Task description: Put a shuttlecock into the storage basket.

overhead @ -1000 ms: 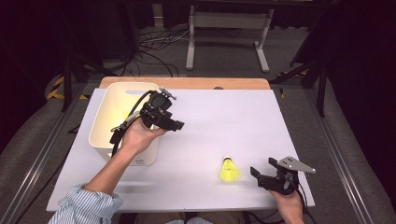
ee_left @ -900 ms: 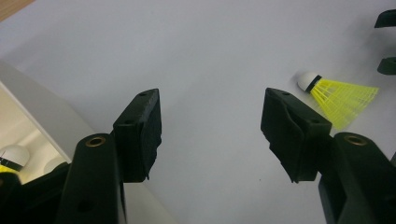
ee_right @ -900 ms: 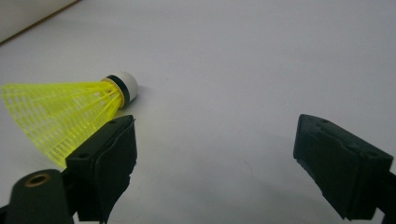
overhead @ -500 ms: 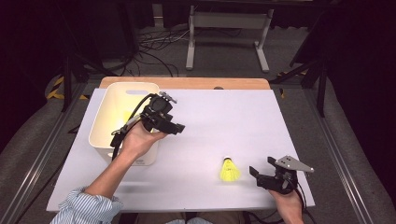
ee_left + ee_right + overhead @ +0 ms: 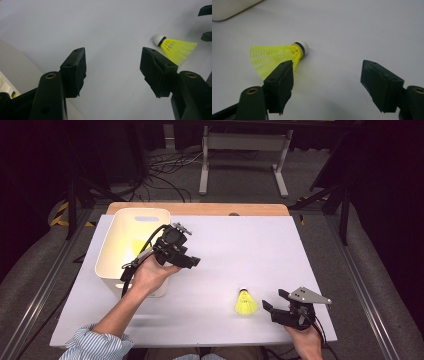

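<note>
A: Shuttlecock (image 5: pixel 246 302) position?

B: Yellow skirt, white cork tip. Lying on its side on the pale surface (image 5: pixel 235 245), toward the near right part. In the high view the cork points away from the person and the skirt fans toward the near edge.

A: Right hand-held gripper (image 5: pixel 276 301)?

B: Low over the surface, just right of the shuttlecock, jaws aimed left at it. The jaws have just been closing, yet a clear gap stands between them and nothing is in it. In the right gripper view (image 5: pixel 327 75) the shuttlecock (image 5: pixel 277 55) lies ahead and off to the left; the left jaw overlaps the skirt's edge in that picture, but whether it touches, I cannot tell.

A: Left hand-held gripper (image 5: pixel 192 261)?

B: Held up at the right rim of the white bin (image 5: pixel 117 251), pointing across the surface toward the right. Jaws parted fairly wide, empty. In the left gripper view (image 5: pixel 113 67) bare surface shows between them, and the shuttlecock (image 5: pixel 175 46) lies farther off at upper right.

A: The bin?

B: Stands at the left of the surface, well apart from the shuttlecock. A yellow patch shows on its inner wall; cannot make out what it is.
</note>
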A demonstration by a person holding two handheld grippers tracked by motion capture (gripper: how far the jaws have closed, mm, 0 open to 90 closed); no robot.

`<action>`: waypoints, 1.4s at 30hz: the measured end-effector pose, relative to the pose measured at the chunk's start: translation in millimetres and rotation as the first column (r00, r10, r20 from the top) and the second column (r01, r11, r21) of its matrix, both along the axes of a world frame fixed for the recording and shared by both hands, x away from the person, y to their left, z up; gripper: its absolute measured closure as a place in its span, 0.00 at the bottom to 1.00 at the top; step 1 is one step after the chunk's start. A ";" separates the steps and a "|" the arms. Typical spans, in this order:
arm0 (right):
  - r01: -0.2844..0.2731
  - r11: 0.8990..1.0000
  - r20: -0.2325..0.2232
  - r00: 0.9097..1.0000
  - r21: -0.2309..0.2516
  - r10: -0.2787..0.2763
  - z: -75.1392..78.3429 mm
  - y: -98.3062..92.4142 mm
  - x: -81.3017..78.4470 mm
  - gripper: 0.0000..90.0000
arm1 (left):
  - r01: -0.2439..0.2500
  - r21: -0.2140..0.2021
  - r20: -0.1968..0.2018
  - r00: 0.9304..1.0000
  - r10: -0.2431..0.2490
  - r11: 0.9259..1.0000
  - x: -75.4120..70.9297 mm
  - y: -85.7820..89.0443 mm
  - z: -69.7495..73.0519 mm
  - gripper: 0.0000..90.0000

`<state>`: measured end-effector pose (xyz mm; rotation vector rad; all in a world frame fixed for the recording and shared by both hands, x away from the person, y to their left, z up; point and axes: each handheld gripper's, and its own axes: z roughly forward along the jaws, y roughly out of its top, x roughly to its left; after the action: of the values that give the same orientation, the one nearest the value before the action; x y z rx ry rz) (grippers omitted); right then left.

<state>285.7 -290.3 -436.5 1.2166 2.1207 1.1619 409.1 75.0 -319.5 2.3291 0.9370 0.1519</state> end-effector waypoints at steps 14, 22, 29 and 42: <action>-0.095 0.993 -0.119 0.989 -0.077 0.085 18.0 18.8 -3.2 0.56 | 0.011 0.014 -0.010 1.000 -0.010 1.000 -4.5 -2.9 -4.5 0.42; -0.138 0.981 -0.180 0.977 -0.133 0.113 18.9 34.5 5.2 0.64 | 0.009 0.019 -0.016 1.000 -0.009 1.000 -7.7 -1.5 -7.0 0.42; -0.149 0.974 -0.215 0.970 -0.170 0.111 14.3 42.9 9.7 0.71 | 0.006 0.022 -0.018 1.000 -0.005 1.000 -8.6 -0.8 -10.5 0.42; -0.143 0.972 -0.247 0.964 -0.185 0.095 11.0 50.4 17.9 0.83 | 0.014 0.021 -0.025 1.000 -0.014 1.000 -4.4 -6.2 -17.3 0.42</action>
<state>303.6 -239.9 -425.4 1.1970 2.4511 0.8564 404.8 68.8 -336.8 2.3618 0.9356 0.1281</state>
